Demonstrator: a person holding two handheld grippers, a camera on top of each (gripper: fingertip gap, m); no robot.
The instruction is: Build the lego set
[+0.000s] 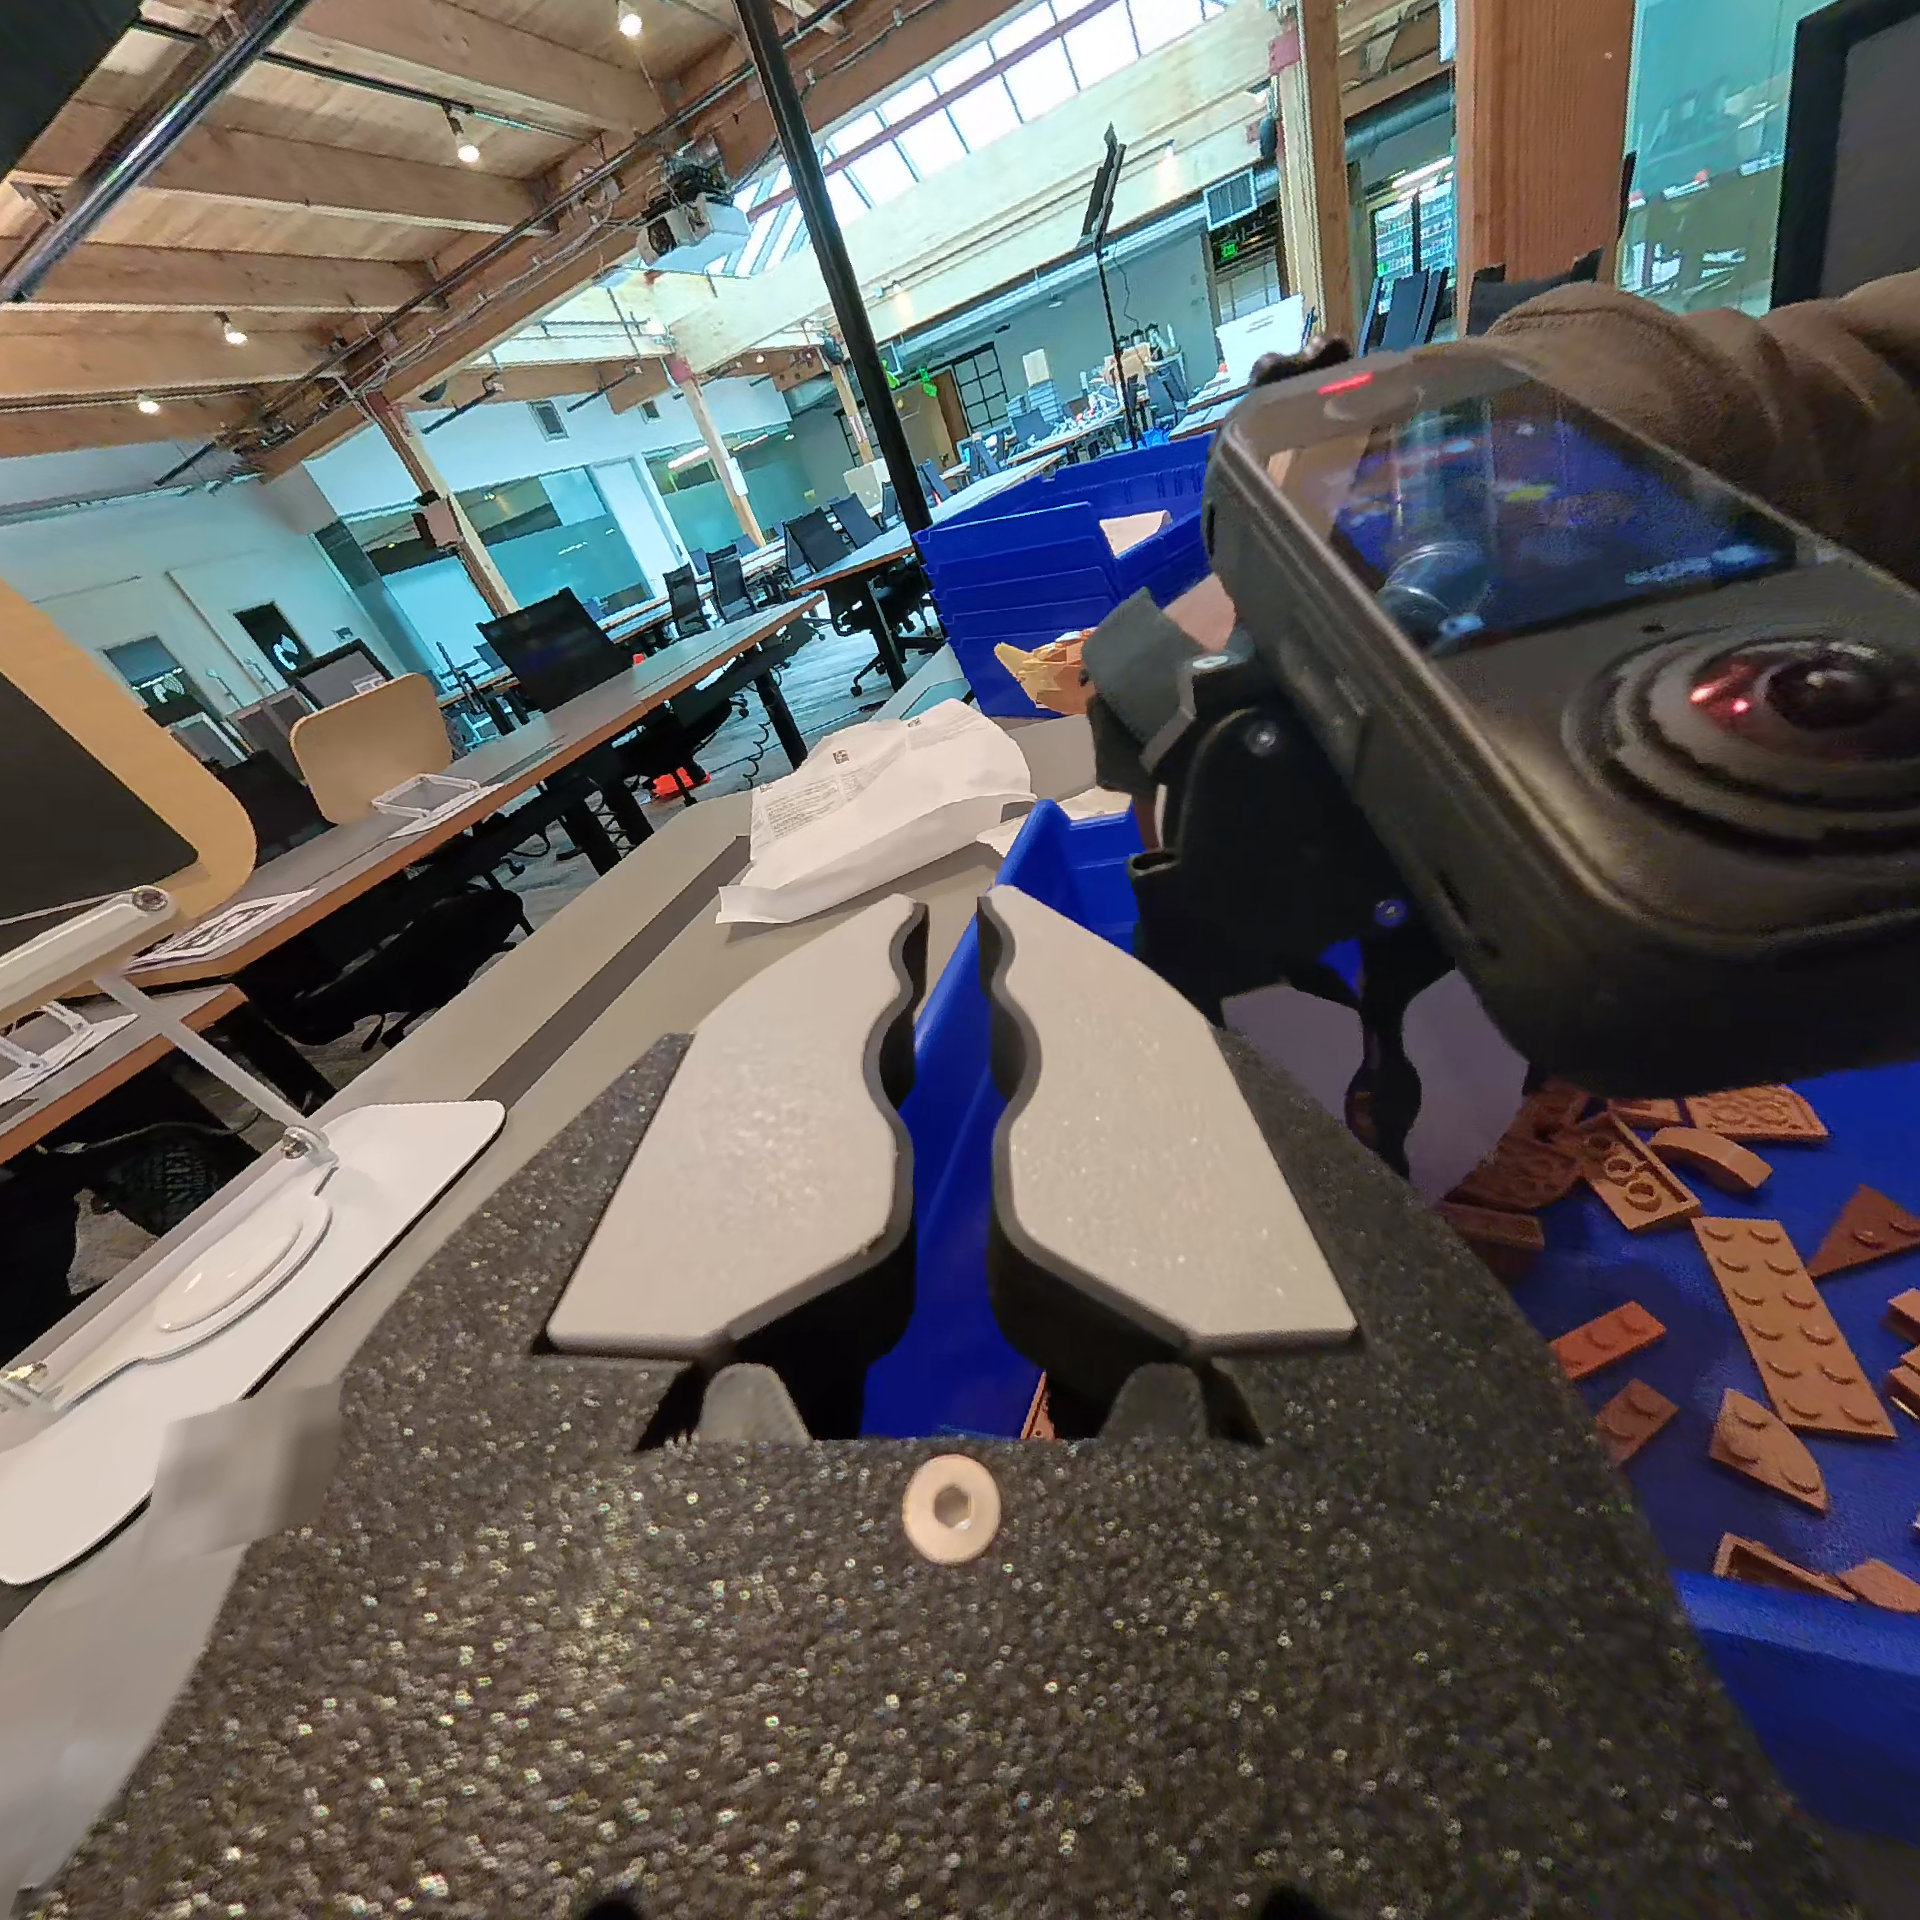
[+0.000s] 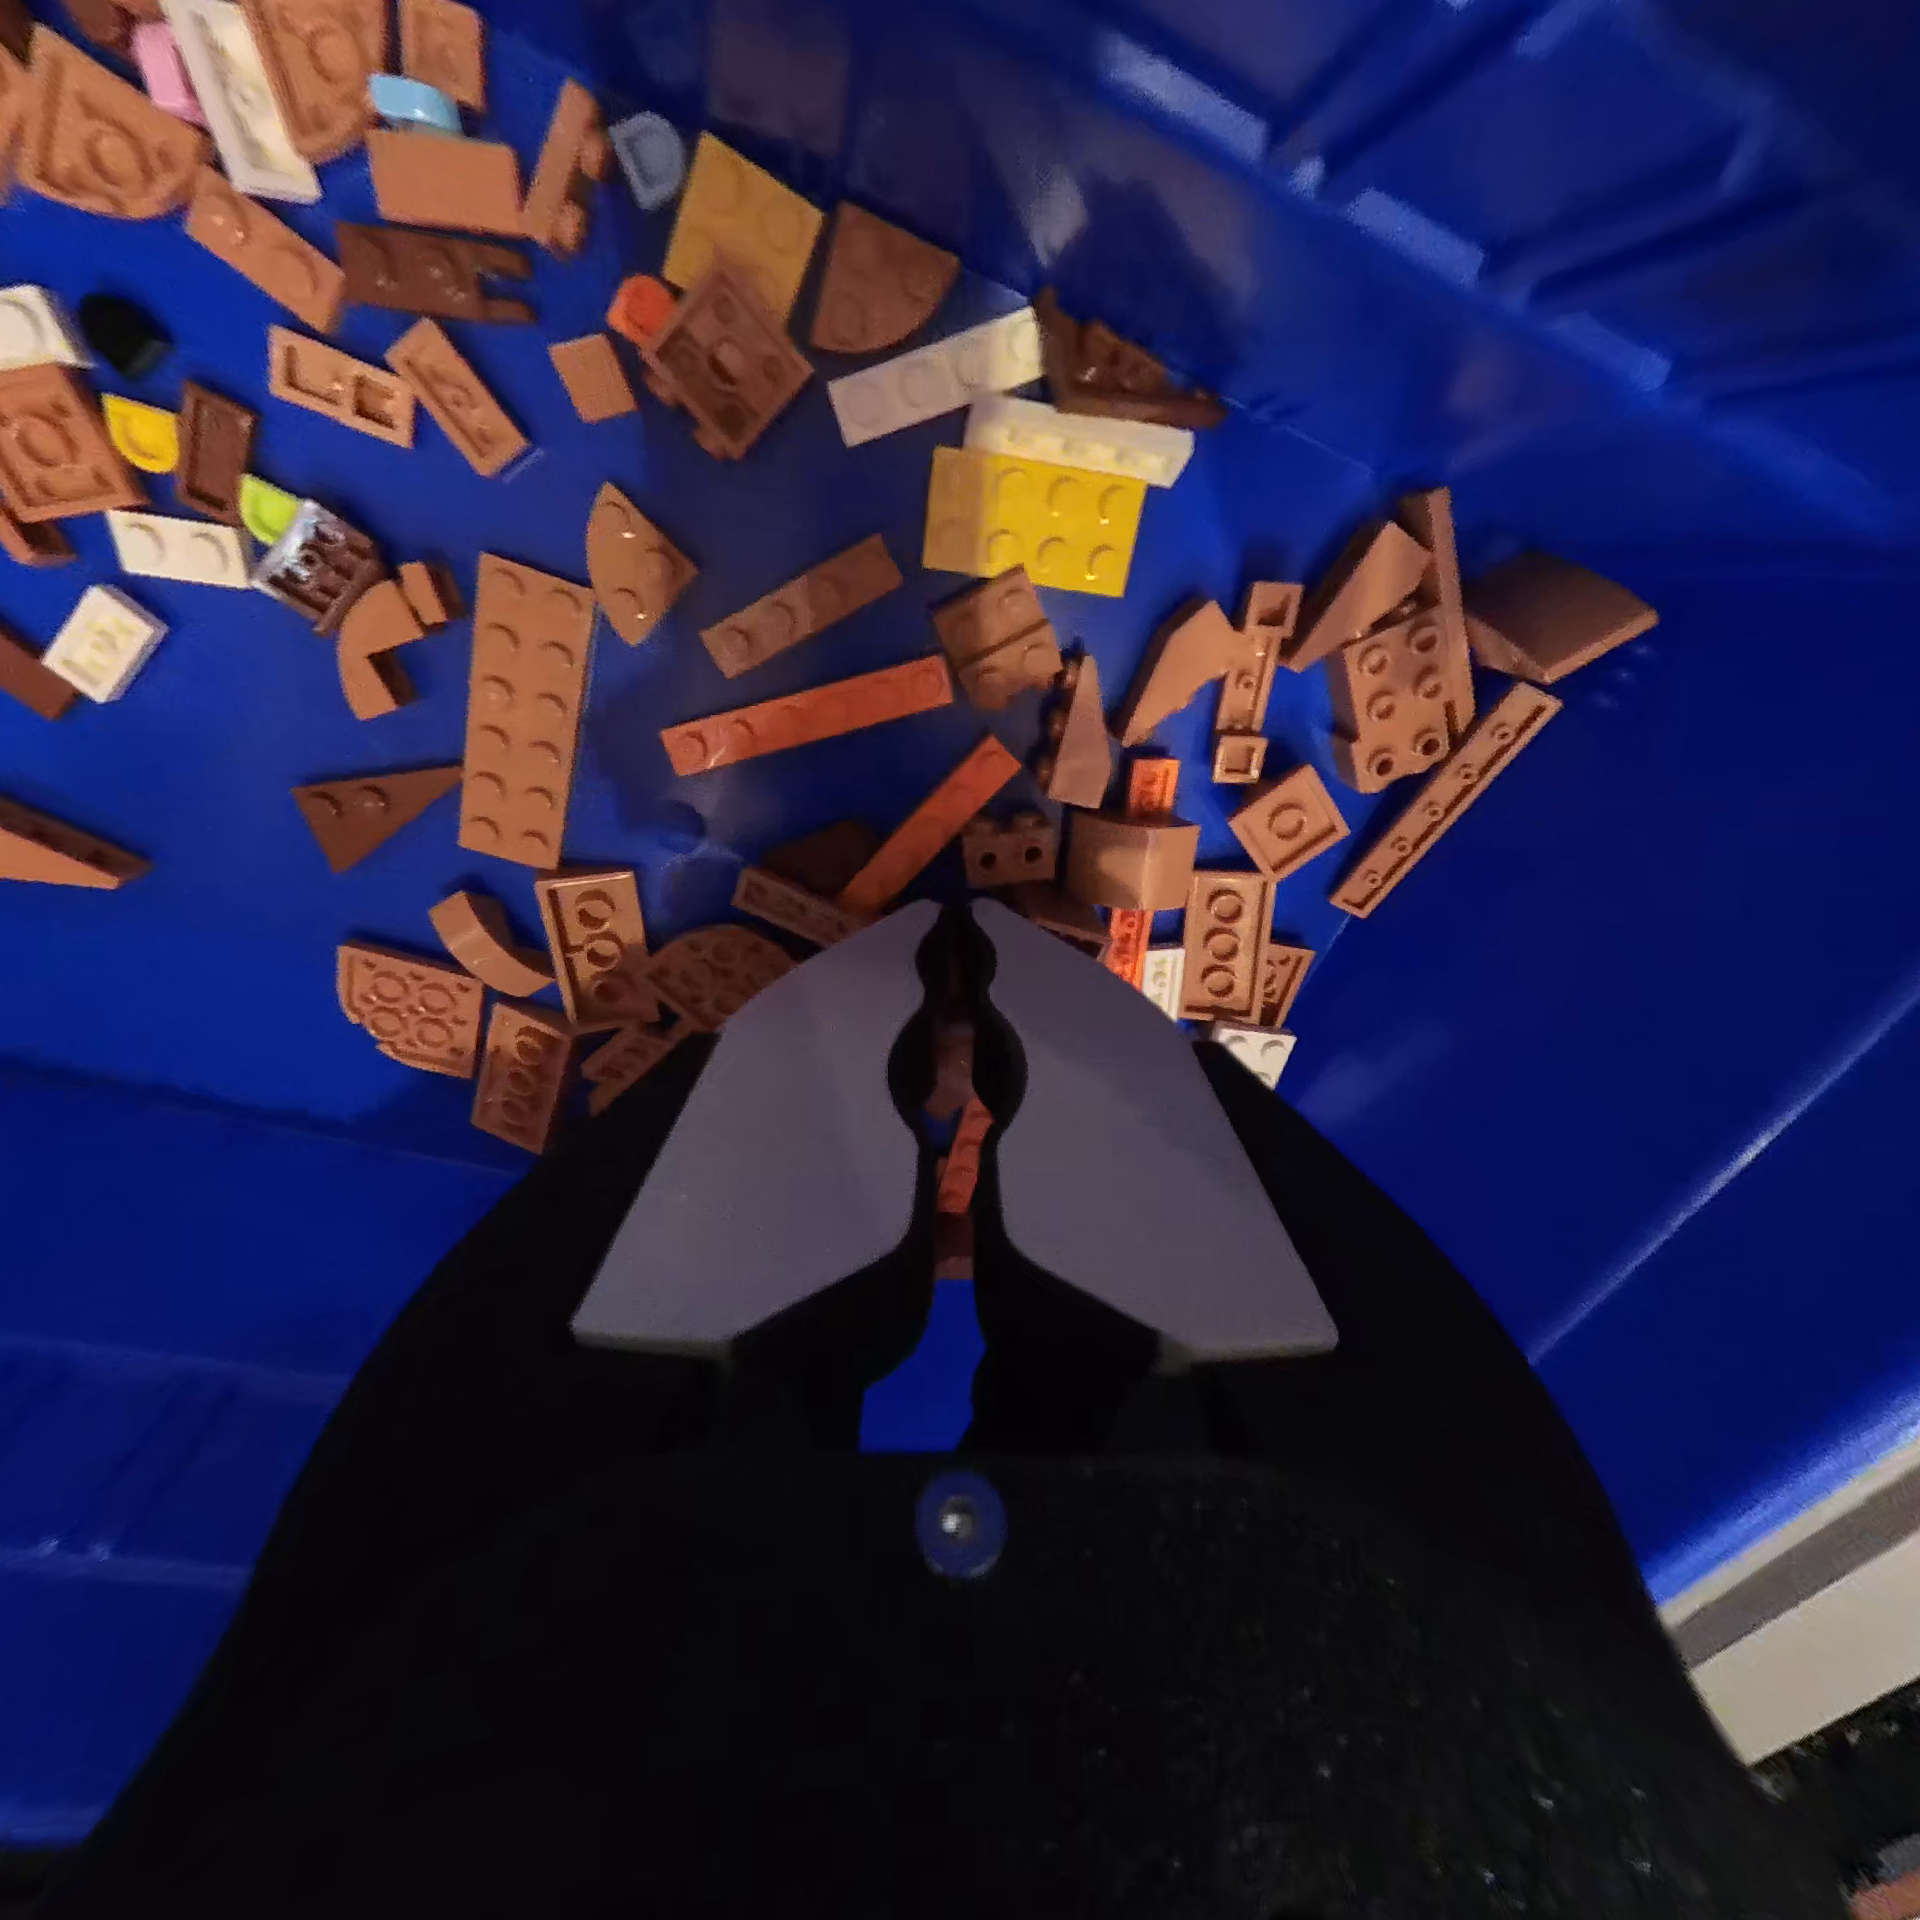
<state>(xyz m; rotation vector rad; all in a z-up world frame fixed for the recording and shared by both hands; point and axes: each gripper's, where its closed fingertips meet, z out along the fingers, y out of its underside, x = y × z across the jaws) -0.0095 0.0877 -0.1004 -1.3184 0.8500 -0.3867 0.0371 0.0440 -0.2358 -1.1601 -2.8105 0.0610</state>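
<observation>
Blue bin [image 2: 1558,312] walls are surrounding the right gripper [image 2: 958,920], its jaws nearly closed, tips pointing down among brown lego pieces [image 2: 525,707]; whether it is gripping one is unclear. Left gripper [image 1: 951,914], narrowly open, is waiting empty beside the rim.

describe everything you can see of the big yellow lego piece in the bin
The yellow plate is a flat, glossy plastic piece, bright yellow, with low round studs in rows on top. It lies stud side up on the floor of the blue bin, slightly turned. A white plate overlaps its far edge, and a brown piece sits against its near edge. It lies well beyond the right gripper, untouched by its jaws.
</observation>
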